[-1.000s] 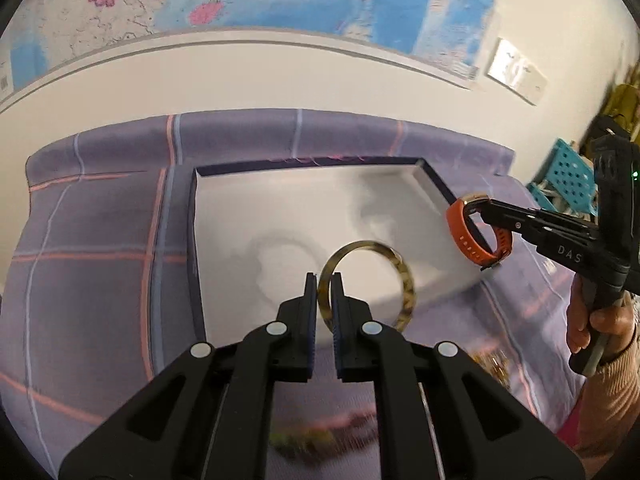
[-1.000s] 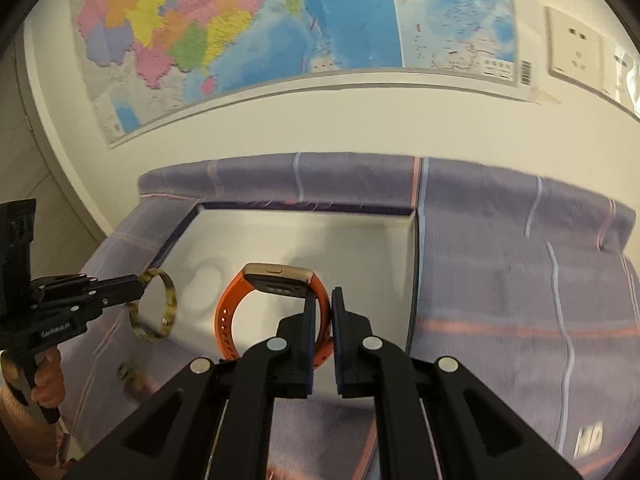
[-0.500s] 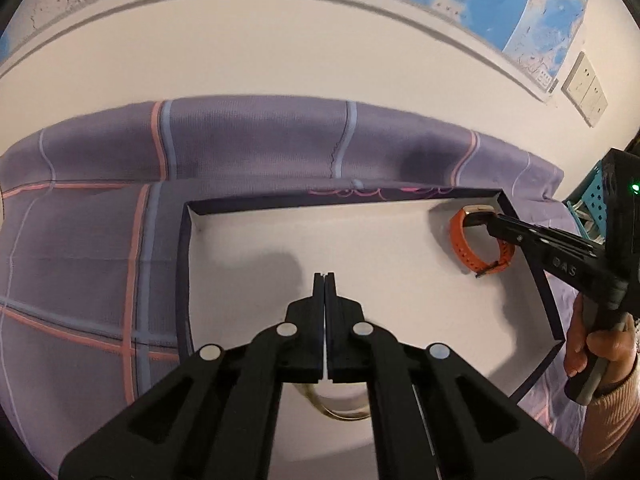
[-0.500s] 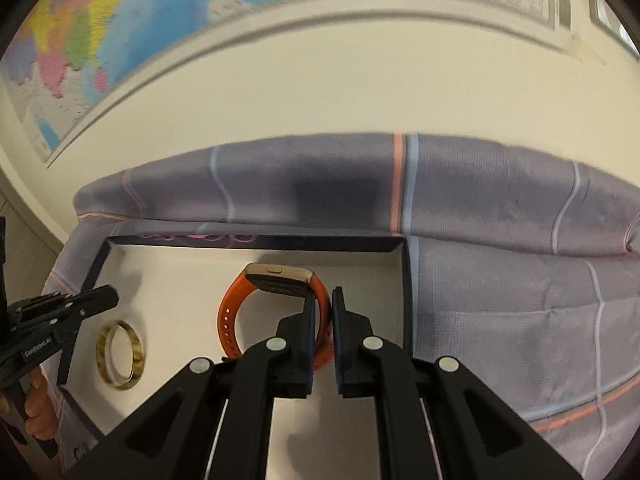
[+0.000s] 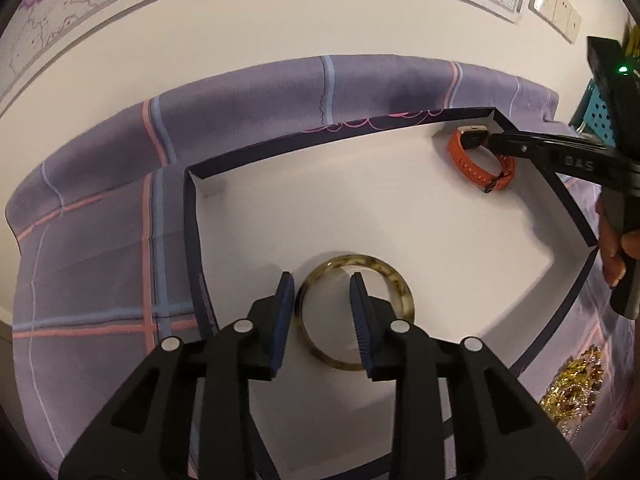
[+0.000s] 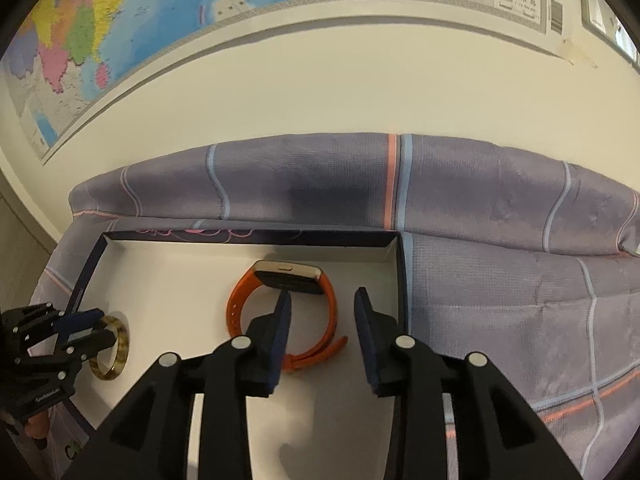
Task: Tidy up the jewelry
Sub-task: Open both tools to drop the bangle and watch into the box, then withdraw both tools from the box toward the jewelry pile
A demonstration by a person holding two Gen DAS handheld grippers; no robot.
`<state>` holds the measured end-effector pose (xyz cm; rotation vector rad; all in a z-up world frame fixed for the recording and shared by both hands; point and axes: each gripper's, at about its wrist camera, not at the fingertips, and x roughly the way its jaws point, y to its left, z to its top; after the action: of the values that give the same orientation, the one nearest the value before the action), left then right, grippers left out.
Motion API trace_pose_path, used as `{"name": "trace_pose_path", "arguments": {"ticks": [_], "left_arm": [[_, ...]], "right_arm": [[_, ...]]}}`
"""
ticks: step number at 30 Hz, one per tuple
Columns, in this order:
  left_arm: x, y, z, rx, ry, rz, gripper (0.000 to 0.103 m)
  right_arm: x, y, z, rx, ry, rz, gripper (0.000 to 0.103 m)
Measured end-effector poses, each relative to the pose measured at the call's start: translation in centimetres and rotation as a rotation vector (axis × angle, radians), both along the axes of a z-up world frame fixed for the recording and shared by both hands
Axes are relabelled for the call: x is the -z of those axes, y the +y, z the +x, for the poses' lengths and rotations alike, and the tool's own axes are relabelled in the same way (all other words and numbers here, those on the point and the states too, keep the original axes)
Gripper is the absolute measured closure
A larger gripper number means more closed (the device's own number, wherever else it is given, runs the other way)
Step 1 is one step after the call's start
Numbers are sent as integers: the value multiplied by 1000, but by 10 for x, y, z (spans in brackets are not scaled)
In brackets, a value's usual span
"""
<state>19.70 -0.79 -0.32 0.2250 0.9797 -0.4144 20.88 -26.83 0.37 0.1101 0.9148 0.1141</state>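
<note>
Bangle (image 5: 354, 312) lies flat between my left gripper's (image 5: 322, 286) parted fingers, near the tray's (image 5: 192, 216) left wall. My right gripper (image 6: 322, 300) gapes over the orange watch (image 6: 288, 304) by the right wall; white floor lies bare between them.

Both wrist views look steeply down, from close, into the shallow white-lined box with dark rim (image 5: 188, 216) (image 6: 402, 280). The left looks from its near-left side, the right from its far-right corner. Each shows the other tongs.
</note>
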Motion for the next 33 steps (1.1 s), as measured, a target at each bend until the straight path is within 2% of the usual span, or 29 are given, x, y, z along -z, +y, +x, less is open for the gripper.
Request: {"name": "trace_pose_path", "arguments": {"ticks": [2,5,8,13,19,27,33], "left_arm": [[0,-2,2,-2,-5,9,78],[-2,-5,9,-13,-6,3,96],[-2,-13,20,-42,-22,25,97],[-6,-28,41,-56,-17,9,97],[-10,-37,57,-83,23,-3,96],[-26,-10,14,-82,-18,-101,88],[-42,10,-53,-18,-93,-155,76]], "right_arm": [[-1,-2,-6,-8,-6,0,69],[-3,-5,-15,-22,-11,4,67],[-3,-4,-23,-43,-12,2,67],[-7,3,-44,-96,-32,-50,67],[-4,3,-67,-133,-17,-60,67],[3,7,-83,-156,20,-46,66],[-3,12,-107,-177,23,-17,64]]}}
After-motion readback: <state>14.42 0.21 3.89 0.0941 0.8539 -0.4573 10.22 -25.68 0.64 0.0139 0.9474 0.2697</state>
